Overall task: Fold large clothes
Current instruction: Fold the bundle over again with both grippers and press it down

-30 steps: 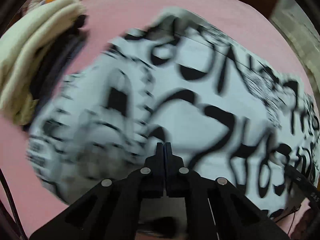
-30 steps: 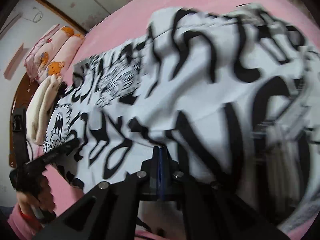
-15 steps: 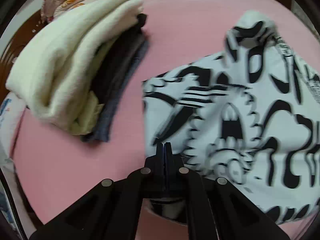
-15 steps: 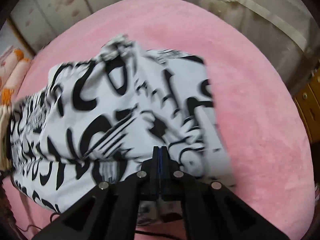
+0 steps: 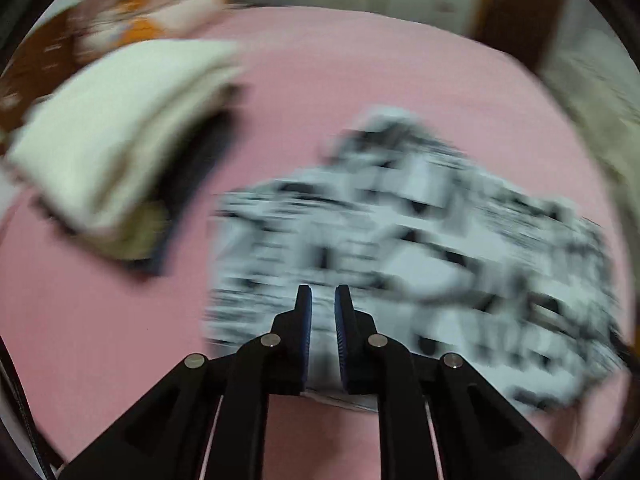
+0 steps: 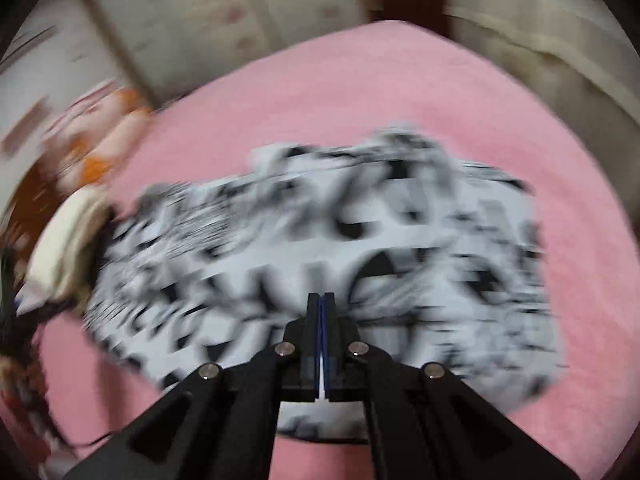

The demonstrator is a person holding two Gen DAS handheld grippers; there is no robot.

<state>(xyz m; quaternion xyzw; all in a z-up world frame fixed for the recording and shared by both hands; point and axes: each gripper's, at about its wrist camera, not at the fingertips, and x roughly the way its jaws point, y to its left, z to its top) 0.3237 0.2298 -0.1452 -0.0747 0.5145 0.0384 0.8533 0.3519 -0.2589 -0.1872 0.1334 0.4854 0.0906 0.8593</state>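
Left claw (image 5: 322, 300): jaws just been opening, now narrowly parted, nothing between the pads, printed cloth showing only behind the gap. Right claw (image 6: 321, 308): pads pressed together; a sliver of white visible low between them, too blurred to call cloth, so no grip claimed.

Black-and-white printed garment (image 6: 320, 248) lay on the pink bed (image 6: 400, 92), roughly mid-mattress, gathered into a compact, uneven block with its near edge just below both claws. Also noted in the left view (image 5: 420, 248), well blurred. Folded cream stack (image 5: 120, 148) over dark items sat apart to the left, pink bedding between it and the garment. Patterned pillows (image 5: 132, 20) at the far left corner.

Handling, judged: light, thin, limp knit; no stiffness, so any lifted part likely to sag and drag the layers under it. Not fragile. Soft pile of the bed likely to give some friction, helpful for holding a crease. Best taken at two corners of one edge, pinching all layers together, claws well apart so the edge stays taut. Single-layer pinch risked peeling the fold open.
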